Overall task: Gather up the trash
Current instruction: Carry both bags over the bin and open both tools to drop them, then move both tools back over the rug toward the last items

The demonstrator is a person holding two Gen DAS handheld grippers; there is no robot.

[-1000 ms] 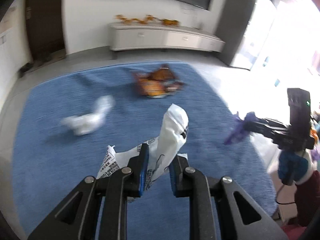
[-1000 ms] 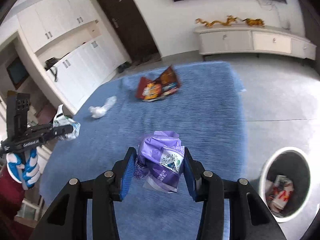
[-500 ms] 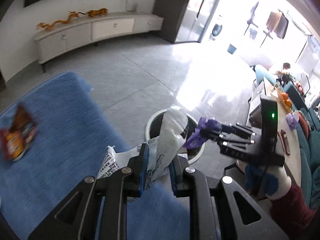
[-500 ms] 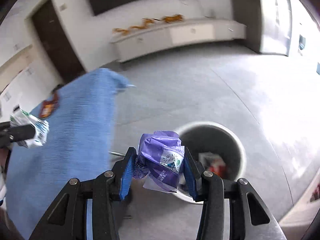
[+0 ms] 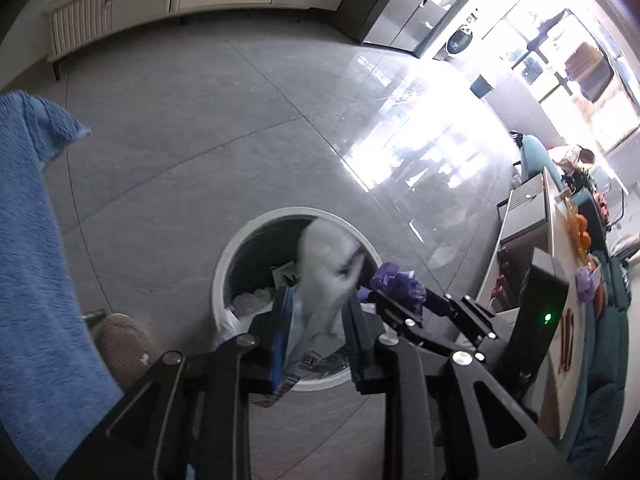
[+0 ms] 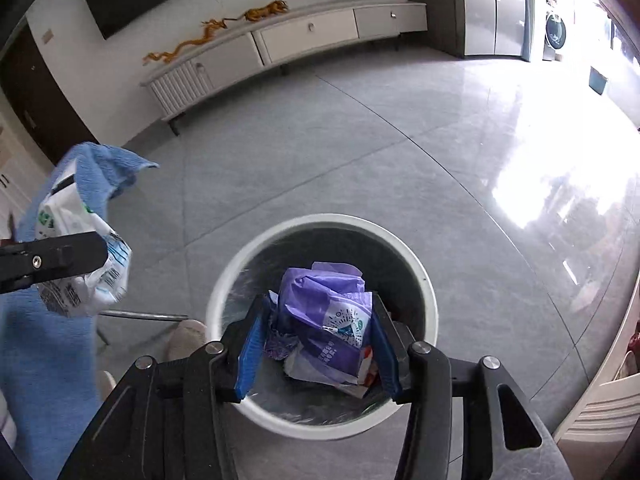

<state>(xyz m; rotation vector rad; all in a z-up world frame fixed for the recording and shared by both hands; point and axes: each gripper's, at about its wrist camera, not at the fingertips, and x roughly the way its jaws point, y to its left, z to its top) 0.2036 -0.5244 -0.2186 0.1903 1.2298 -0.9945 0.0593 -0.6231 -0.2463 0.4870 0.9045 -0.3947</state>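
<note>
A round white trash bin (image 6: 425, 280) stands on the grey floor with wrappers inside; it also shows in the left wrist view (image 5: 224, 268). My right gripper (image 6: 318, 340) hangs over the bin, its jaws spread wide, with a crumpled purple wrapper (image 6: 328, 312) between them. My left gripper (image 5: 316, 328) is over the bin's near rim, jaws parted, with a blurred white wrapper (image 5: 324, 272) between them. From the right wrist view the white wrapper (image 6: 76, 256) still sits at the left finger.
A blue cloth-covered table (image 5: 28, 280) lies to the left, its corner hanging down (image 6: 108, 164). A beige slipper (image 5: 120, 344) sits by the bin. A white low cabinet (image 6: 280, 44) runs along the far wall. A counter (image 5: 560, 280) stands at right.
Both grippers swung from the blue table to over the bin. Both pairs of jaws have widened, and the white wrapper now looks blurred between the left jaws.
</note>
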